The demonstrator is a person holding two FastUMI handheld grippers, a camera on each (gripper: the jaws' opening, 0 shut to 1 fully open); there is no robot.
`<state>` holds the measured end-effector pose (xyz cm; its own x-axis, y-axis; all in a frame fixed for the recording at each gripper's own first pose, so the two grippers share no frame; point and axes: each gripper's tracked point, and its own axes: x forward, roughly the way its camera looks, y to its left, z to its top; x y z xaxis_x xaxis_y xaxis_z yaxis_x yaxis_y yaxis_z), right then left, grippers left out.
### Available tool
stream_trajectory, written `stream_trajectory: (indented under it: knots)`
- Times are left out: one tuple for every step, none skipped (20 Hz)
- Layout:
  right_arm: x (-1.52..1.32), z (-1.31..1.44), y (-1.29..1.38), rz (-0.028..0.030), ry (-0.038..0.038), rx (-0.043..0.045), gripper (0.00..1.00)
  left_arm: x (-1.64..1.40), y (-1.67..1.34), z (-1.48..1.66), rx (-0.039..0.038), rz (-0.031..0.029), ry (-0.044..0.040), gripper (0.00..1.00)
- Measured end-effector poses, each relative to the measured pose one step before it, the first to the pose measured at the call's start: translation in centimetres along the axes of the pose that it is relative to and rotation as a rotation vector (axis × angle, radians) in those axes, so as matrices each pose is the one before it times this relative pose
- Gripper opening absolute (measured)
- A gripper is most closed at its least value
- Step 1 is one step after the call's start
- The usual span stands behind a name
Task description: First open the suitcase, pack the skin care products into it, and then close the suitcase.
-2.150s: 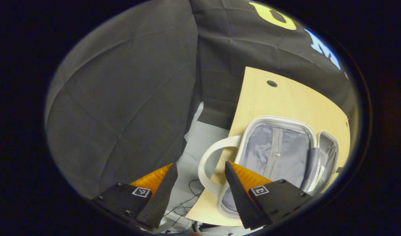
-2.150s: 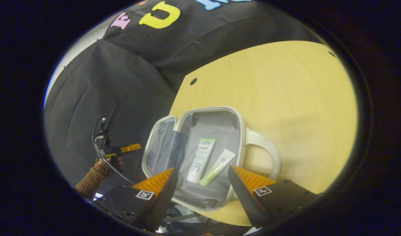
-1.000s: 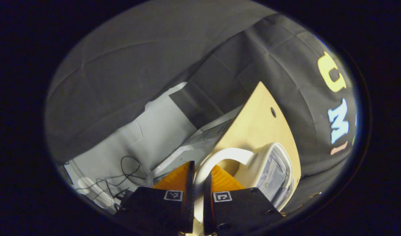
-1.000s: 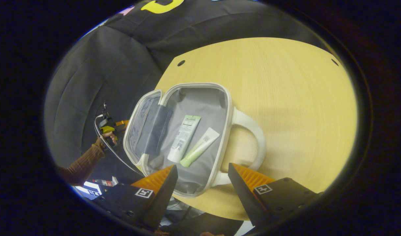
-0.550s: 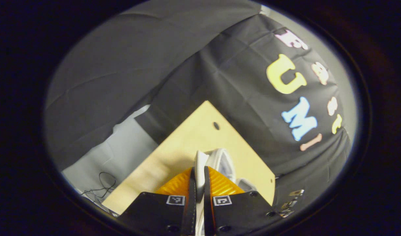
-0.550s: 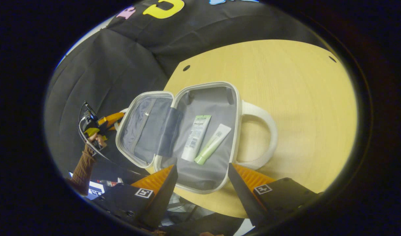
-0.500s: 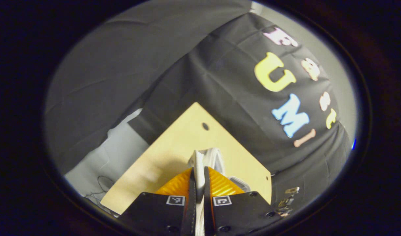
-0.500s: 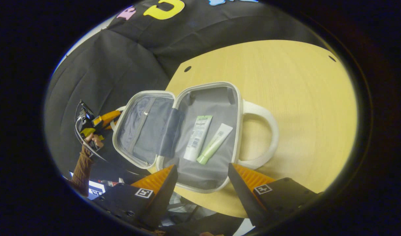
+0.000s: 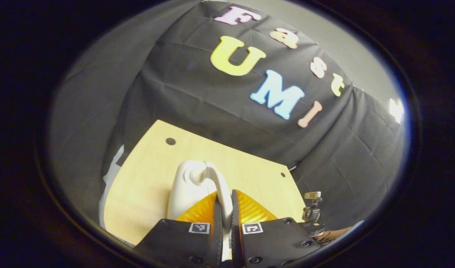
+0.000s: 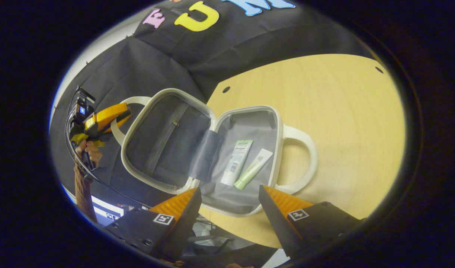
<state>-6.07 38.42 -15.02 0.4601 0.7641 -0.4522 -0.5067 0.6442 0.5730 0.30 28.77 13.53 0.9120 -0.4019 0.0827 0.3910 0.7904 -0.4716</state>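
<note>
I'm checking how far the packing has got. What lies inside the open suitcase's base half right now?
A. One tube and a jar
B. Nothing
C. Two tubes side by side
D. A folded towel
C: in the right gripper view two tubes lie side by side on the grey lining of the suitcase, whose lid the left gripper holds raised by its handle.

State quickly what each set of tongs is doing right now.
Left tongs: shut on the lid handle of the suitcase.
Right tongs: open, holding nothing.
</note>
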Motion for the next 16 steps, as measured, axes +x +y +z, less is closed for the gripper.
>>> stream_trajectory:
  knots:
    - [-0.698,0.297,-0.286,0.00055,-0.01356,0.00359,0.95,1.315,-2.004,-0.623,0.01677,-0.00858,0.02035,0.17]
    - [-0.736,0.16,-0.357,-0.0006,-0.01452,0.0049,0.95,1.186,-2.131,-0.751,0.01559,-0.01789,0.02173,0.17]
    - [-0.72,0.207,-0.551,-0.0034,-0.01432,0.00776,0.95,1.165,-2.108,-0.872,0.00886,-0.02438,0.02278,0.2]
    - [-0.656,0.132,-0.535,-0.0035,-0.01215,0.01049,0.95,1.305,-1.957,-1.019,0.00117,-0.02332,0.02223,0.17]
    - [-0.851,0.249,-0.65,-0.00541,-0.0146,0.01229,0.95,1.162,-1.608,-1.455,-0.00511,-0.01823,0.02456,0.17]
    - [-0.818,0.159,-0.769,-0.00693,-0.01531,0.01343,0.95,1.388,-1.213,-1.475,-0.00308,-0.01177,0.02509,0.17]
    - [-1.044,0.256,-0.946,-0.0076,-0.01707,0.01763,0.95,1.98,-1.166,-1.671,-0.00924,-0.01067,0.025,0.17]
    - [-0.884,0.371,-0.875,-0.00808,-0.01441,0.01615,0.95,1.618,-0.738,-1.594,-0.01308,-0.00542,0.0215,0.17]
    - [-1.052,0.337,-1.063,-0.01186,-0.01382,0.01609,0.95,1.734,-0.646,-1.658,-0.01229,-0.00165,0.01973,0.17]
    - [-0.944,0.289,-1.111,-0.01358,-0.01511,0.01497,0.95,1.612,-0.496,-1.596,-0.01325,0.00441,0.01756,0.17]
    - [-0.983,0.429,-1.077,-0.012,-0.01647,0.01634,0.95,1.781,-0.328,-1.801,-0.01541,0.01083,0.02084,0.17]
    - [-0.994,0.274,-0.955,-0.01,-0.01568,0.01941,0.95,1.789,-0.139,-1.667,-0.02182,0.01588,0.01943,0.17]
    - [-0.998,0.555,-1.182,-0.00807,-0.01439,0.02078,0.95,2.175,-0.002,-1.482,-0.01902,0.0174,0.01761,0.21]
    - [-1.056,0.556,-1.099,-0.00686,-0.00988,0.02052,0.95,1.751,0.833,-1.616,-0.019,0.02494,0.0185,0.17]
    - [-1.093,0.542,-1.206,-0.00517,-0.0094,0.02031,0.95,1.727,0.735,-1.715,-0.01576,0.03329,0.0208,0.18]
    - [-1.068,0.28,-1.068,-0.00477,-0.00889,0.01741,0.95,1.784,0.666,-1.65,-0.01316,0.03568,0.0224,0.18]
